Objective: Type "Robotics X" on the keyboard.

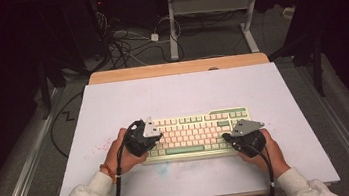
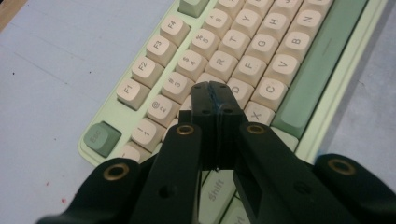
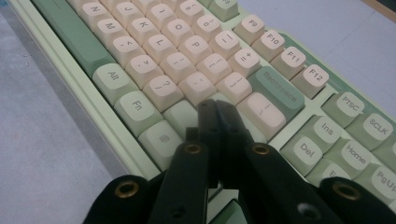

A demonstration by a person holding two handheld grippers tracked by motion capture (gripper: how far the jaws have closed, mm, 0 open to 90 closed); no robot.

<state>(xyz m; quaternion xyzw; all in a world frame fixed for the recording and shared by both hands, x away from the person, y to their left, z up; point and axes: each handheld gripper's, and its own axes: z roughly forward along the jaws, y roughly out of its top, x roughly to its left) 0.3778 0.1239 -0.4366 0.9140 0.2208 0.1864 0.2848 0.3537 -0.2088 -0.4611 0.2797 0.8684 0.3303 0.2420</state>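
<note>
Both grippers sit over the keyboard [image 1: 197,134], one at each end. It lies on the white table top [image 1: 182,94], near the person's edge and roughly centred. It is pale green, with cream keys and a darker green space bar [image 2: 317,70].

The left gripper [image 1: 148,140] is over the left end, its jaws pressed flat together with nothing between them. In the left gripper view the tips [image 2: 215,93] hang above the letter rows, just by the D key [image 2: 240,88], with the green Esc key [image 2: 99,137] off at the corner. Whether the tips touch a key, I cannot tell.

The right gripper [image 1: 232,139] – jaws also closed tight, holding nothing – is at the right end. In its own view the tips [image 3: 215,112] sit over the keys below Backspace [image 3: 276,91], beside the Fn key [image 3: 137,107].
</note>
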